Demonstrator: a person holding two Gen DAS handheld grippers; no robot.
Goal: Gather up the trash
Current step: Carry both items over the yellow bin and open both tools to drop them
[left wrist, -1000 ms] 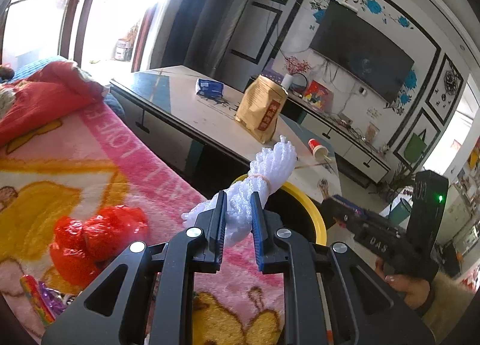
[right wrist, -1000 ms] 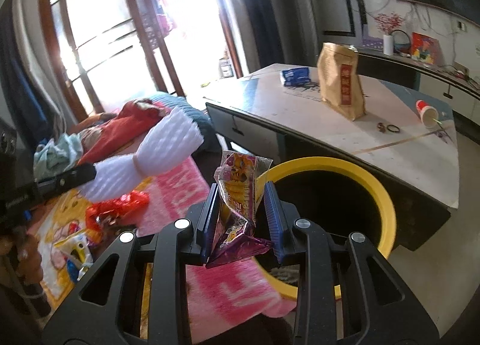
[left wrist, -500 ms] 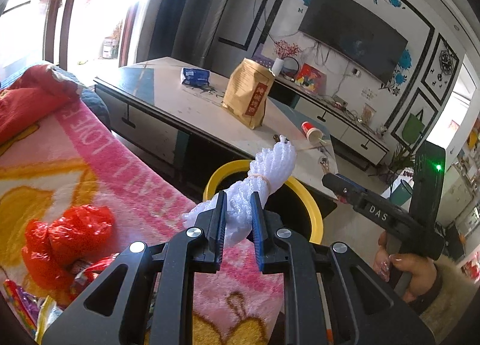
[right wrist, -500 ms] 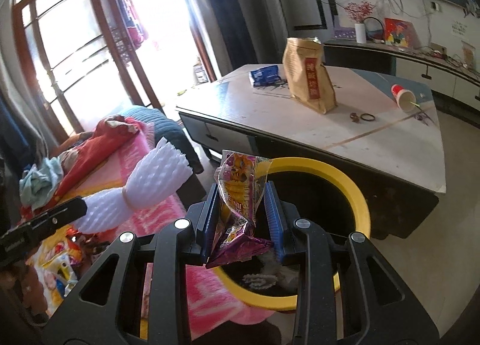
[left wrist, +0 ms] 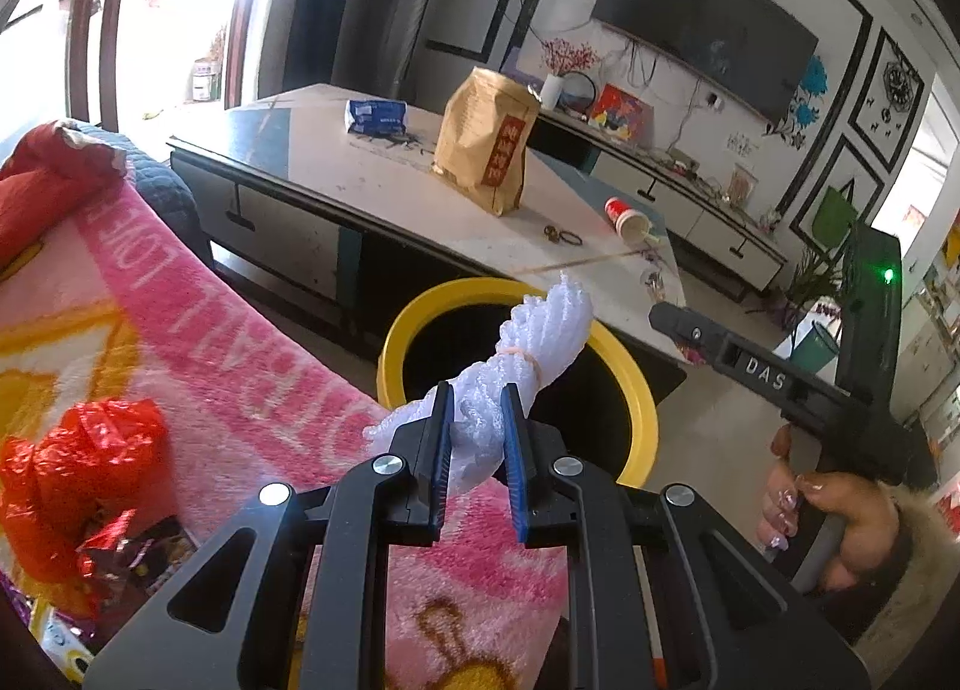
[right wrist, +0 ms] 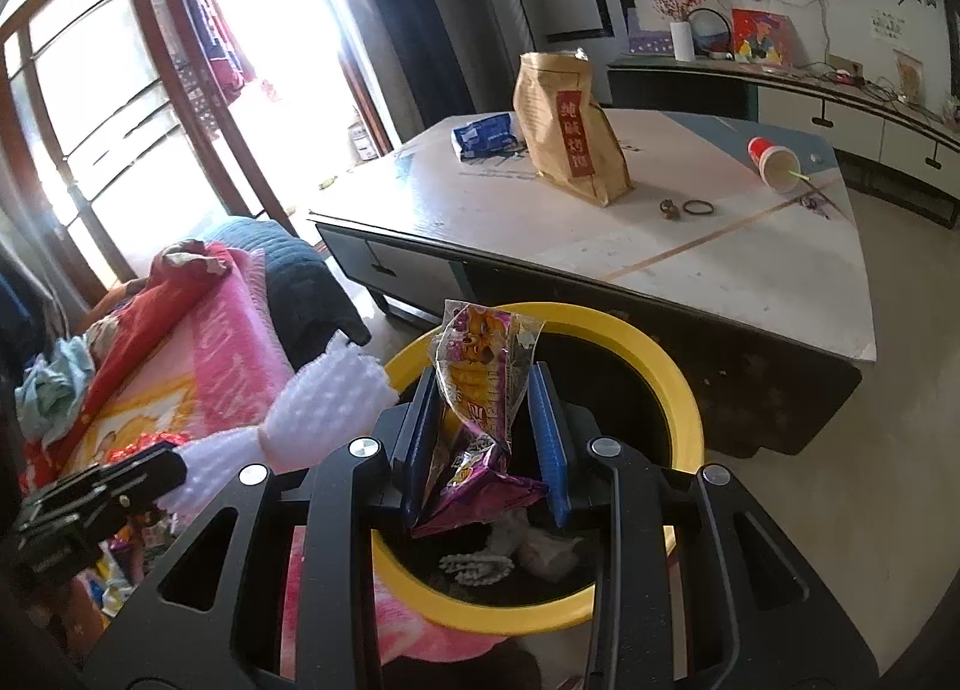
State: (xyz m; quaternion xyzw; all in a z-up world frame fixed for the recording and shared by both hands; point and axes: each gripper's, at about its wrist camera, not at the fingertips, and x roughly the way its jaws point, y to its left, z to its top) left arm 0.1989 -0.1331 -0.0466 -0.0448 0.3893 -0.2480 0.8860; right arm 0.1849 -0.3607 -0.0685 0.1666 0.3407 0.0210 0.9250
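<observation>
Both grippers are clamped on trash: the left gripper [left wrist: 474, 438] pinches a white foam net [left wrist: 522, 354] whose free end reaches over the yellow rim of the bin [left wrist: 636, 384], and the right gripper [right wrist: 483, 438] squeezes a purple snack wrapper [right wrist: 480, 390] directly above the bin's dark opening. Just beside the bin lies a pink blanket [left wrist: 198, 330] with a red plastic bag [left wrist: 78, 474], and behind it stands a low table [right wrist: 690, 246] with a brown paper bag [right wrist: 570, 126].

bin [right wrist: 690, 414] before table [right wrist: 720, 270] | blanket [left wrist: 240, 342] left of bin | paper bag [right wrist: 570, 132] on table
</observation>
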